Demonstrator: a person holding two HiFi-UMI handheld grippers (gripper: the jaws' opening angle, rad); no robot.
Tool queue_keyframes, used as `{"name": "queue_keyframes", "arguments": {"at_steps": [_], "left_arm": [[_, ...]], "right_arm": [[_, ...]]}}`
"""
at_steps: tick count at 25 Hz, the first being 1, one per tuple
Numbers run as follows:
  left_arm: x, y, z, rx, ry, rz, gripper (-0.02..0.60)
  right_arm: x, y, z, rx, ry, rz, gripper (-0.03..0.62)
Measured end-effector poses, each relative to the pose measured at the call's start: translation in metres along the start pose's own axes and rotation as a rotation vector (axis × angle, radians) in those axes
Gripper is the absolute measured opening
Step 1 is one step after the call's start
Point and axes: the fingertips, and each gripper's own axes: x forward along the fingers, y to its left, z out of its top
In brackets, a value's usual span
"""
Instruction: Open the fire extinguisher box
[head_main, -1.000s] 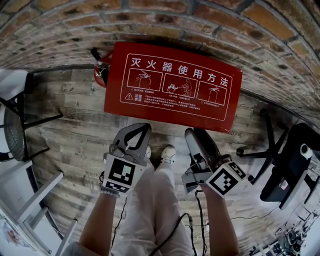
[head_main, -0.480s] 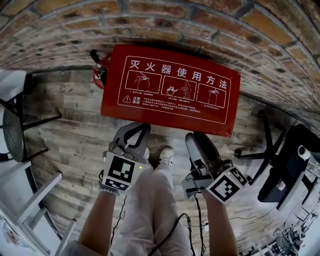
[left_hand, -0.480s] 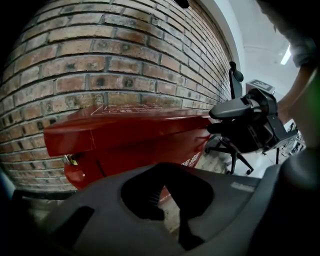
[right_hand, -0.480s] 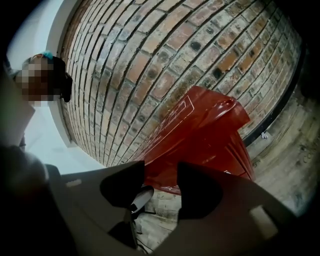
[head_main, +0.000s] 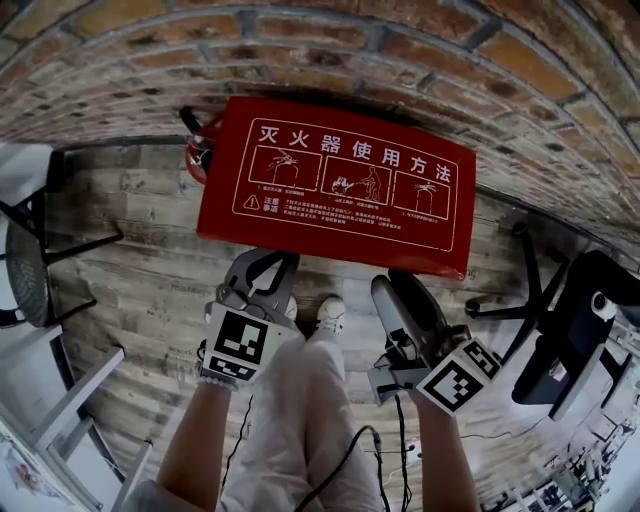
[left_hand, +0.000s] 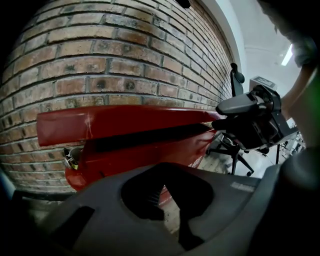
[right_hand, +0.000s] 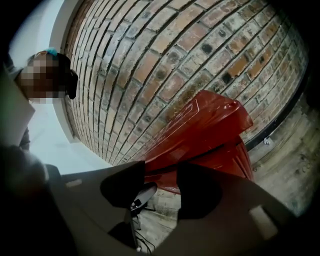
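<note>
The red fire extinguisher box (head_main: 335, 185) stands on the wooden floor against the brick wall, white instructions printed on its lid. In the left gripper view a dark gap runs under the lid's front edge (left_hand: 125, 124). A fire extinguisher's head (head_main: 197, 140) shows at the box's left end. My left gripper (head_main: 280, 262) hovers just short of the box's front left, shut and empty. My right gripper (head_main: 395, 283) hangs before the front right, apart from the box. Its jaws are closing, still open, with nothing between them; the box (right_hand: 210, 130) lies ahead.
A brick wall (head_main: 400, 60) backs the box. Black office chairs (head_main: 545, 300) stand at the right, another chair (head_main: 30, 240) and a white frame (head_main: 75, 385) at the left. The person's legs and shoes (head_main: 330, 312) are below the grippers, with cables (head_main: 400, 450) trailing on the floor.
The right gripper has drawn slightly back from the box toward the person. The left gripper has hardly shifted. The view has tilted a little.
</note>
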Motion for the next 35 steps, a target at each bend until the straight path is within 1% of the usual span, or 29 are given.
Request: {"name": "queue_keyframes", "arguments": {"at_steps": [8, 12, 16, 18, 20, 23, 28, 32, 35], "left_arm": [[-0.001, 0.001, 0.002, 0.010, 0.008, 0.004, -0.002], [-0.002, -0.001, 0.000, 0.011, 0.017, 0.002, -0.002], [-0.002, -0.003, -0.001, 0.020, 0.027, -0.007, -0.002], [-0.004, -0.002, -0.001, 0.024, 0.032, -0.007, -0.002], [-0.005, -0.001, 0.001, 0.026, 0.035, -0.005, -0.002], [-0.006, 0.001, 0.007, 0.027, 0.039, -0.002, -0.002], [-0.008, 0.008, 0.013, 0.019, 0.041, 0.017, -0.002], [-0.010, 0.009, 0.014, 0.009, 0.037, 0.025, -0.002], [-0.012, 0.008, 0.015, 0.006, 0.041, 0.024, -0.002]], "right_arm": [[-0.005, 0.009, 0.010, 0.012, -0.023, 0.009, 0.161], [-0.008, 0.015, 0.017, 0.007, -0.057, 0.021, 0.146], [-0.010, 0.017, 0.021, -0.002, -0.068, 0.005, 0.143], [-0.011, 0.017, 0.025, 0.023, -0.082, -0.002, 0.131], [-0.010, 0.021, 0.034, 0.061, -0.111, 0.004, 0.092], [-0.009, 0.030, 0.051, 0.076, -0.135, 0.015, 0.089], [-0.004, 0.045, 0.078, 0.034, -0.138, 0.000, 0.089], [-0.001, 0.056, 0.099, 0.028, -0.167, 0.001, 0.086], [0.002, 0.064, 0.115, 0.004, -0.180, -0.005, 0.083]]}}
